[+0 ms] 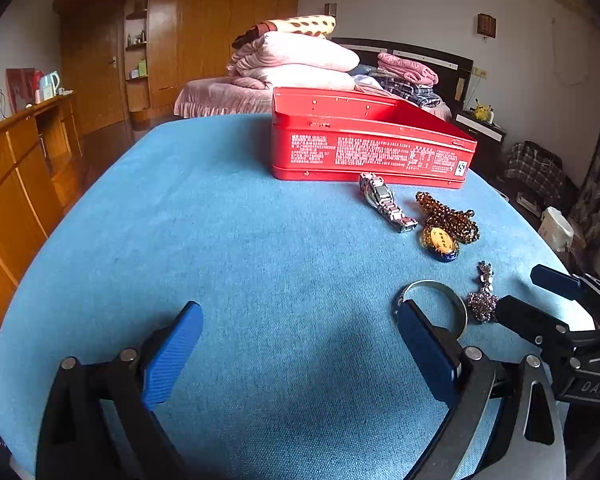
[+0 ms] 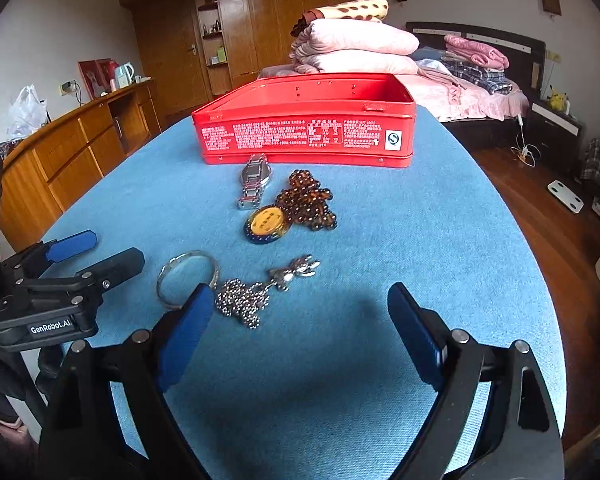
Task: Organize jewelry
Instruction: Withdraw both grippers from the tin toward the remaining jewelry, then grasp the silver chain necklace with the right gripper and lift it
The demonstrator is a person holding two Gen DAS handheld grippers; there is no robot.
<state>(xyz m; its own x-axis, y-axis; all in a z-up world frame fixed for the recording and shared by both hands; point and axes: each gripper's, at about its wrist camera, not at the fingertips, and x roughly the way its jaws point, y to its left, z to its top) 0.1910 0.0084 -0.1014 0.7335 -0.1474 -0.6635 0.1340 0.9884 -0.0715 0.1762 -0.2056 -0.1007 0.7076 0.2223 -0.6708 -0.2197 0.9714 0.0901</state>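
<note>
Both grippers hover low over the blue bench [image 2: 420, 220], jaws spread wide and holding nothing. In the right wrist view, the open red tin [image 2: 304, 128] sits at 12 o'clock. Just before it lie a steel watch [image 2: 254, 184] and a brown bead necklace [image 2: 308, 200] with a yellow pendant [image 2: 266, 220]. Nearer, at 10 o'clock from the right gripper [image 2: 300, 332], rest a silver bangle [image 2: 186, 278] and a ball chain with charm [image 2: 260, 292]. The left gripper [image 1: 296, 348] has the bangle at its 2 o'clock.
</note>
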